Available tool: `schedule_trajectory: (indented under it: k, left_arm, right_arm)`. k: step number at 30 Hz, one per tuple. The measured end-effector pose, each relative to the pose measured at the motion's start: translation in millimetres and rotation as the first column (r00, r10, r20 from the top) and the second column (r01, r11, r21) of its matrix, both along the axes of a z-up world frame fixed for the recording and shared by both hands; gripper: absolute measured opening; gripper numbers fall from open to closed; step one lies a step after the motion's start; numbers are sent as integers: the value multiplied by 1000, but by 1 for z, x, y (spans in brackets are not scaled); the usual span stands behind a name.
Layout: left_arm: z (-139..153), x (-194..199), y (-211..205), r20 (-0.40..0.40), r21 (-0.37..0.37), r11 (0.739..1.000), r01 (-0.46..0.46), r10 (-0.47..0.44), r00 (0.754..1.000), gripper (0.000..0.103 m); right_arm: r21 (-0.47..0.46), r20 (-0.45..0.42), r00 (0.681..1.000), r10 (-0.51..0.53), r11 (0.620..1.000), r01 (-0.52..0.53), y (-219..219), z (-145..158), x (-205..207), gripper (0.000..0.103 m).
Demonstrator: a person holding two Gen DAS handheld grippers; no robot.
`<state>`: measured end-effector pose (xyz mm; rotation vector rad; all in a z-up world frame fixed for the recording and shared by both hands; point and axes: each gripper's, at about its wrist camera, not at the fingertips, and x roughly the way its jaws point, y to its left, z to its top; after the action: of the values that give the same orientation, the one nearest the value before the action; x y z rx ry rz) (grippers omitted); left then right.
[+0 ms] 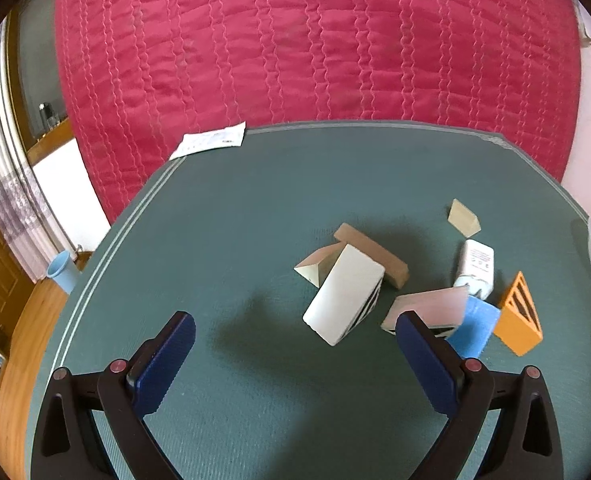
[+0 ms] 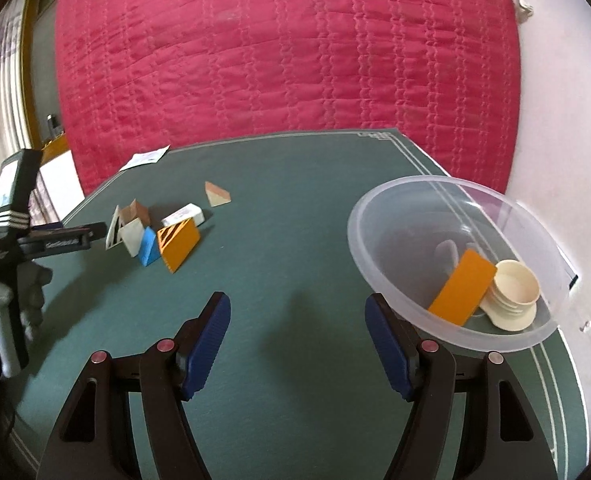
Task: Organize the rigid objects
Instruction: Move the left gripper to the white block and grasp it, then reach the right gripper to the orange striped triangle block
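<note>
A heap of rigid blocks lies on the green table mat (image 1: 235, 220). In the left wrist view I see a white block (image 1: 341, 296), a brown bar (image 1: 371, 256), a blue block (image 1: 473, 326), an orange wedge (image 1: 519, 320), a white adapter (image 1: 477, 266) and a small wooden wedge (image 1: 463, 218). My left gripper (image 1: 295, 324) is open and empty, just short of the white block. My right gripper (image 2: 297, 308) is open and empty above bare mat, beside a clear plastic bowl (image 2: 379, 216) holding an orange block (image 2: 463, 286) and a cream cup (image 2: 513, 290). The heap (image 2: 163, 236) lies far left there.
A red quilted bed (image 1: 315, 40) runs behind the table. A paper slip (image 1: 211, 140) lies at the mat's far left edge. A blue cup (image 1: 61, 270) stands off the table's left side. The left gripper's handle (image 2: 15, 220) shows at the right wrist view's left edge.
</note>
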<state>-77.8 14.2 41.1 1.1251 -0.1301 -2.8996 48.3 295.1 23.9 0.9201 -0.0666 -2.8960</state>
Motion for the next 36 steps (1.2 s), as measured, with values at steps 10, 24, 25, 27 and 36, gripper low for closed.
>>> schedule_trajectory:
  k: [10, 24, 25, 27, 36]
  left_arm:
    - [-10, -22, 4, 69, 15, 1000, 28, -29, 997, 95]
    - [-19, -31, 9, 111, 66, 994, 91, -98, 989, 39]
    - [-18, -30, 9, 109, 66, 993, 93, -100, 989, 38]
    - [-17, -28, 9, 101, 66, 993, 97, -103, 990, 37]
    - [-14, -5, 9, 73, 65, 994, 93, -98, 993, 35]
  right_arm:
    - [-3, 19, 999, 28, 1000, -28, -5, -1, -3, 71]
    - [-29, 60, 997, 50, 998, -49, -10, -7, -7, 71]
    - [-29, 61, 997, 51, 998, -49, -11, -7, -7, 71]
    - [-29, 64, 997, 52, 998, -50, -11, -8, -8, 71]
    - [-47, 86, 995, 54, 998, -50, -10, -8, -11, 71]
